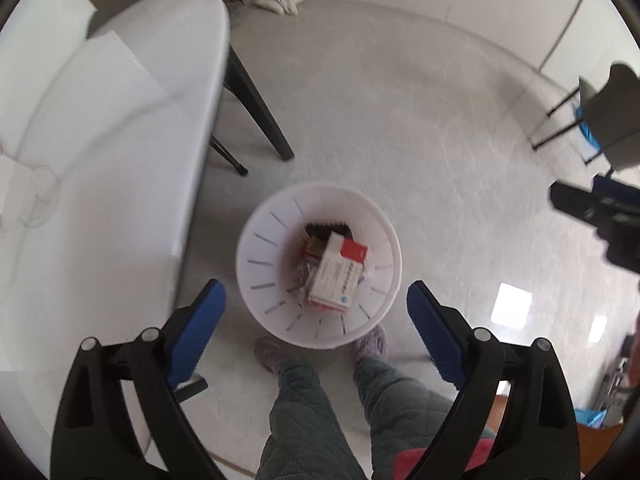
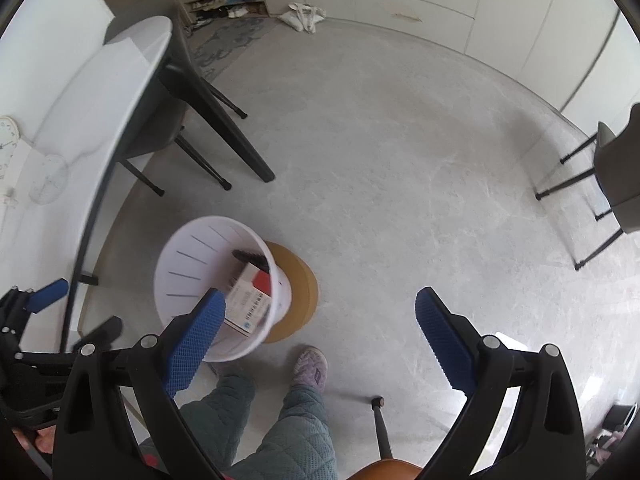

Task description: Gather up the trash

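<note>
White slotted bin (image 1: 256, 256) with red-and-white carton (image 1: 338, 276) inside

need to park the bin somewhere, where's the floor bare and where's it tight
Bare: the wide floor between the table leg, the cabinets and the chair. Tight: around the bin, hemmed by the table, the brown disc and the person's feet.

bin (image 1: 256, 276): smooth white plastic | box (image 1: 338, 276): printed cardboard | floor (image 1: 400, 120): glossy marble-look | trousers (image 1: 304, 420): quilted cloth
</note>
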{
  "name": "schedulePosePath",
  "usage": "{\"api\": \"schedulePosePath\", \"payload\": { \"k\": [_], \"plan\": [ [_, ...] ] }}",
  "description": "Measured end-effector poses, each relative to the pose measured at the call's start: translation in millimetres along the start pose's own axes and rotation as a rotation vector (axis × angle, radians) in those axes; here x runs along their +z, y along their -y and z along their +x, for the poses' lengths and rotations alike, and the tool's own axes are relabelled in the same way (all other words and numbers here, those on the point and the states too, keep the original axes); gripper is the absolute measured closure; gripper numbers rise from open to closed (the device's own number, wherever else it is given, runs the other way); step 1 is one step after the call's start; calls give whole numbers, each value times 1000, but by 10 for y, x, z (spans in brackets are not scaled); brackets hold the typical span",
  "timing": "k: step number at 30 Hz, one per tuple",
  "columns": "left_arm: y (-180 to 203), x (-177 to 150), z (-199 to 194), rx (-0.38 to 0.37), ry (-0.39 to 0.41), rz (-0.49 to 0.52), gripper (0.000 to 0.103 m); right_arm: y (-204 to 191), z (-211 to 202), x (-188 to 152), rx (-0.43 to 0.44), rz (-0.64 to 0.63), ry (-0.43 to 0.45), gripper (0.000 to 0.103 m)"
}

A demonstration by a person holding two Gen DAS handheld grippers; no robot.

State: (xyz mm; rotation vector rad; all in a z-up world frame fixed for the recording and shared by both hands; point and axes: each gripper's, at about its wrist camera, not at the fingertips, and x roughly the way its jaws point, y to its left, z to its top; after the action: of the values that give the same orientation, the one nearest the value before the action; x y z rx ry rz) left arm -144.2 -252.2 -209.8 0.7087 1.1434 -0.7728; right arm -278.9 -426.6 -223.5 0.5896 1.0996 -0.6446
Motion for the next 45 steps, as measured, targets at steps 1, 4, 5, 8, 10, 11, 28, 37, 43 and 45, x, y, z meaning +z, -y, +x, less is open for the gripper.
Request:
{"api": "schedulePosePath", "payload": {
  "k": [1,4,5,8,10,11,28,37,43,45],
  "plan": [
    [-85,20,-153,4,30,-25,12,-78,-63,45,12,-15,15,8],
    [-346,47,-574,26,115,-110,8,-305,-268,181,43,-72,58,8],
    [-431,51,-696,30,136,-135,8,-389,-343,217,53,-95,72,8],
    [-746,19,-1006,54,182,-226,8,-692,-566,329,79,-176,117,8],
    [-973,-37,-1190,65,208,-293,8,-898,-697,387,102,-223,140,4],
    [-1066,-62,-1259,70,217,-321,8,-1029,-765,405,113,-248,151,2],
    [-2838,-304,-3064,354,536,-669,8,-3406,-2372,935,245,-582,392,2],
    [-3271,-312,-3788,454,622,-800,8,-3804,-3295,1126,310,-544,605,2],
    [-3365,-375,-3678,460,586,-812,8,-3842,-3244,1065,265,-562,598,2],
    [-3392,-383,-3618,450,570,-813,8,-3851,-3173,1077,262,-558,579,2]
  ]
}}
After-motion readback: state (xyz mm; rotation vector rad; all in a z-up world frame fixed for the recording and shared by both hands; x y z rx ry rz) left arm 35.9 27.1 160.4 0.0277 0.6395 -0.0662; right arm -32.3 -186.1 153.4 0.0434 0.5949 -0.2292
